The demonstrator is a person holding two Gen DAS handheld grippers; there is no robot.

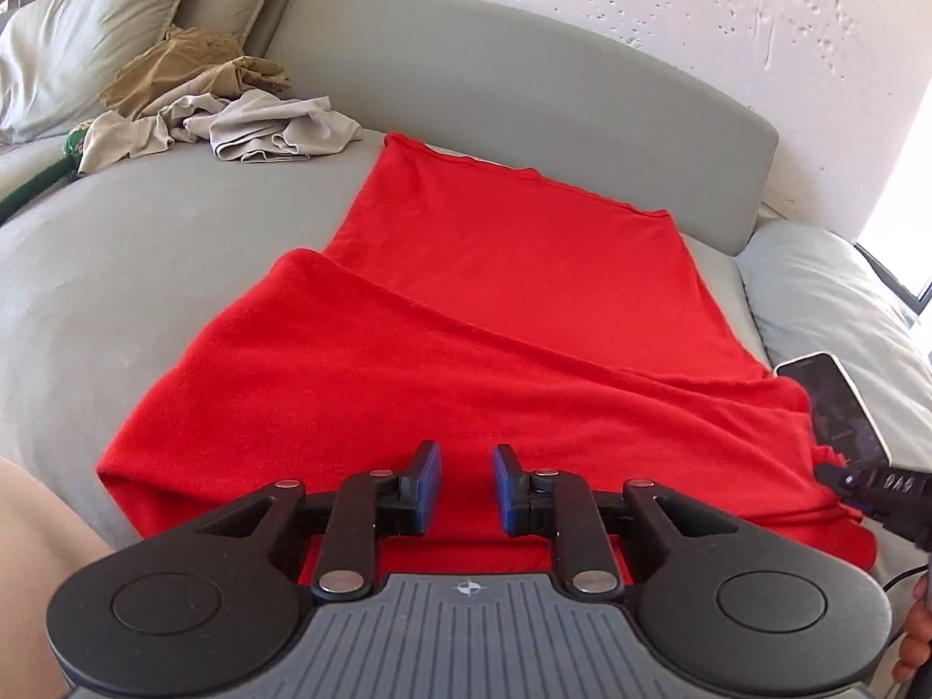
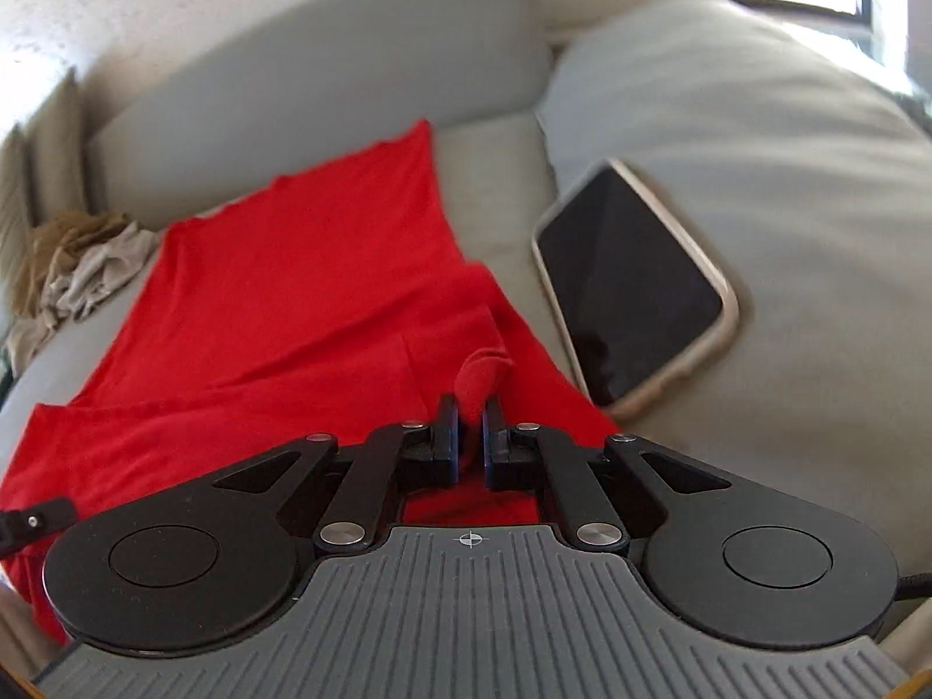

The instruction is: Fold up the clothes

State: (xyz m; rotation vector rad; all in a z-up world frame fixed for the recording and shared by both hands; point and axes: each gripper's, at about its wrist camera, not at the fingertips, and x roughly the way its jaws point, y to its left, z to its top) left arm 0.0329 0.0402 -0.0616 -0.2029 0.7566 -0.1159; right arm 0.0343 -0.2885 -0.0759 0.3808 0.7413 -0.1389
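Note:
A red garment lies spread on a grey sofa seat, its near part folded back over itself. My left gripper is open and empty, just above the garment's near edge. My right gripper is shut on a pinched-up fold of the red garment at its right near edge, beside the phone. The right gripper also shows in the left wrist view at the garment's right edge.
A phone lies on a grey cushion just right of the garment; it also shows in the left wrist view. A heap of tan and beige clothes sits at the far left by pillows. The sofa backrest runs behind.

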